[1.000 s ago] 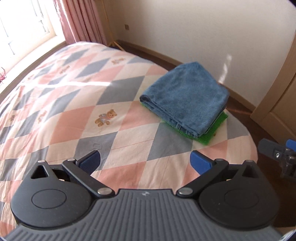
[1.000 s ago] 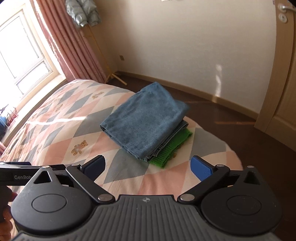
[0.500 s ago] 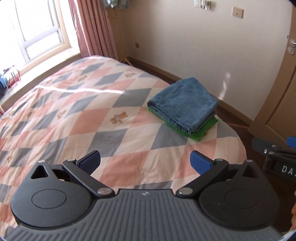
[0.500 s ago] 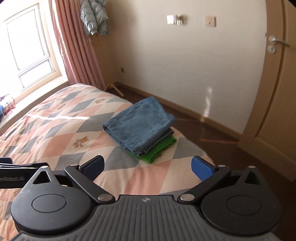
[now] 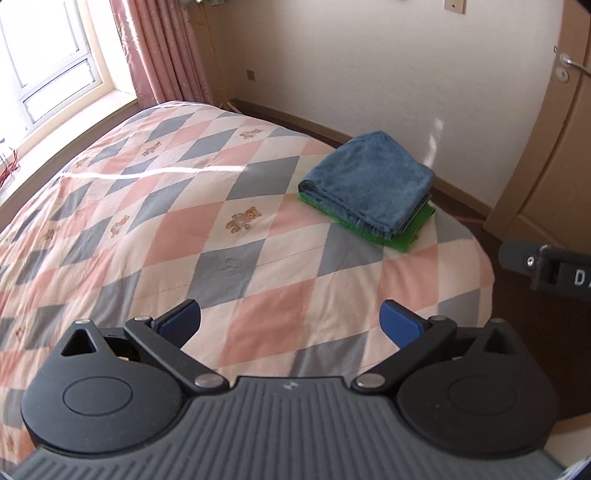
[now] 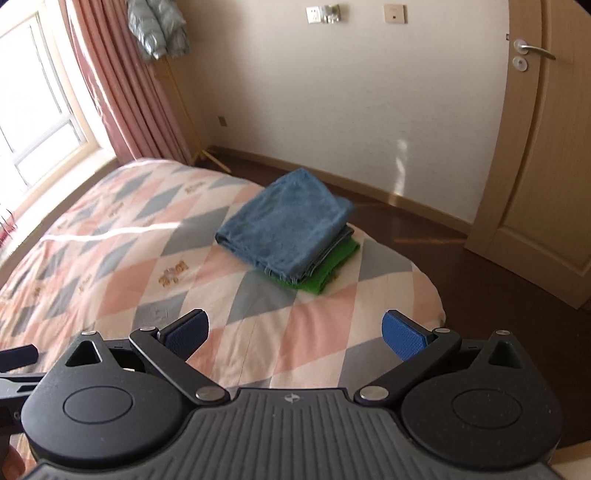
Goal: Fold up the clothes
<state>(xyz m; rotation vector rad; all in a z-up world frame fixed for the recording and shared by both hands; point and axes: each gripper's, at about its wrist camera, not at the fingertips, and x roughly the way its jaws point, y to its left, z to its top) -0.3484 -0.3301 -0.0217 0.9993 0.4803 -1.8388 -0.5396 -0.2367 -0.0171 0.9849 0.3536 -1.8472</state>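
A folded blue cloth (image 5: 369, 181) lies on top of a folded green cloth (image 5: 413, 229) near the far right corner of the bed (image 5: 184, 221). The stack also shows in the right wrist view, blue cloth (image 6: 284, 225) over green cloth (image 6: 328, 269). My left gripper (image 5: 290, 323) is open and empty, held above the bed's near edge, well back from the stack. My right gripper (image 6: 295, 332) is open and empty, also back from the stack. Part of the right gripper's body (image 5: 546, 266) shows at the right of the left wrist view.
The bed has a pink, grey and white diamond cover with small bears. A window (image 5: 40, 74) and pink curtains (image 5: 162, 51) are at the far left. A wooden door (image 6: 546, 147) is at the right, a jacket (image 6: 157, 26) hangs by the curtains. Dark floor (image 6: 461, 266) surrounds the bed.
Both grippers have pulled back and up from the folded stack, which now looks smaller and farther. Both stay open and empty. The stack has not moved.
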